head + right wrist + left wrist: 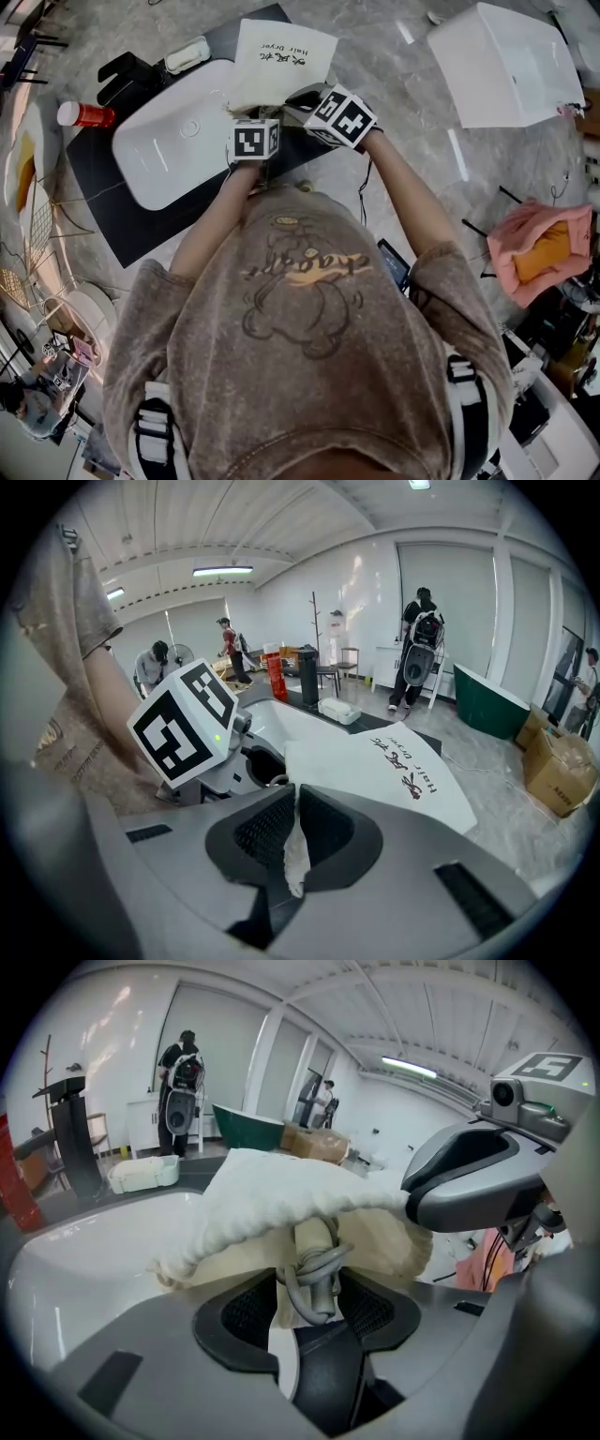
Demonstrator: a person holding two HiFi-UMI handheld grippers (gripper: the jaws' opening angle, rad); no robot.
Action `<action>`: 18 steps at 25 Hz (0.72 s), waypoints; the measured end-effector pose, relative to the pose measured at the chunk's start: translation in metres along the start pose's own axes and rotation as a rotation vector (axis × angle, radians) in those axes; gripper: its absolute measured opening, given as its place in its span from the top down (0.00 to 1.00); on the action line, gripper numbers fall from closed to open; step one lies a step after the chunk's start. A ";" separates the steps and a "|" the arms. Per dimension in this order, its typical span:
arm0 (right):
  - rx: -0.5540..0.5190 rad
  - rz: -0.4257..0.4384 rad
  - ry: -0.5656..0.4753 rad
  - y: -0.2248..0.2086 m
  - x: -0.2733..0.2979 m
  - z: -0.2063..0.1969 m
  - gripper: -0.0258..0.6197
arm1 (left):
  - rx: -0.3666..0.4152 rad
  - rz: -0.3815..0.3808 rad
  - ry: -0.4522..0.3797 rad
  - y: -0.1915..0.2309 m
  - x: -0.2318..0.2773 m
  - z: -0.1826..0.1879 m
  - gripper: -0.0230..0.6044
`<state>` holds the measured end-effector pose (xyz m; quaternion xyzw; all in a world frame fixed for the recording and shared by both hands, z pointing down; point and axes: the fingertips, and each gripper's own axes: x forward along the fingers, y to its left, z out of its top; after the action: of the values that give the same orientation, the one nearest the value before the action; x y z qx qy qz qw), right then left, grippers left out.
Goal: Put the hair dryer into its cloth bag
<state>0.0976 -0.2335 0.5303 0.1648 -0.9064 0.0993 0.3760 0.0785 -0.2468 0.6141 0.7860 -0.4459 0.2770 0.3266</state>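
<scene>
The white cloth bag (281,58), printed "Hair Dryer", lies over the back rim of the sink. My right gripper (292,832) is shut on the bag's edge (292,855) and holds its mouth up. The rest of the bag (384,775) spreads out beyond the jaws. The hair dryer's cream handle (313,1237), with its grey cord (317,1279) wound round it, sticks out of the bag's mouth (281,1206). My left gripper (309,1309) is shut on that handle. The dryer's head is hidden inside the bag. Both grippers (255,141) (342,115) sit close together.
A white sink basin (164,141) is set in a black counter (103,202), with a red bottle (82,114) at its left. A white box (506,61) and a pink bag (544,244) lie on the floor to the right. People stand far off (417,639).
</scene>
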 end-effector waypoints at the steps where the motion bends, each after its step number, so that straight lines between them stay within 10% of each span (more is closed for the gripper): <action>1: -0.001 0.001 0.001 0.000 0.001 0.000 0.92 | 0.000 0.002 -0.001 0.001 0.002 0.001 0.62; 18: 0.026 0.010 -0.012 -0.003 0.001 0.002 0.92 | -0.003 0.004 -0.005 0.009 0.026 0.011 0.62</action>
<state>0.0967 -0.2368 0.5300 0.1658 -0.9082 0.1119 0.3677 0.0841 -0.2725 0.6282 0.7854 -0.4487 0.2750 0.3259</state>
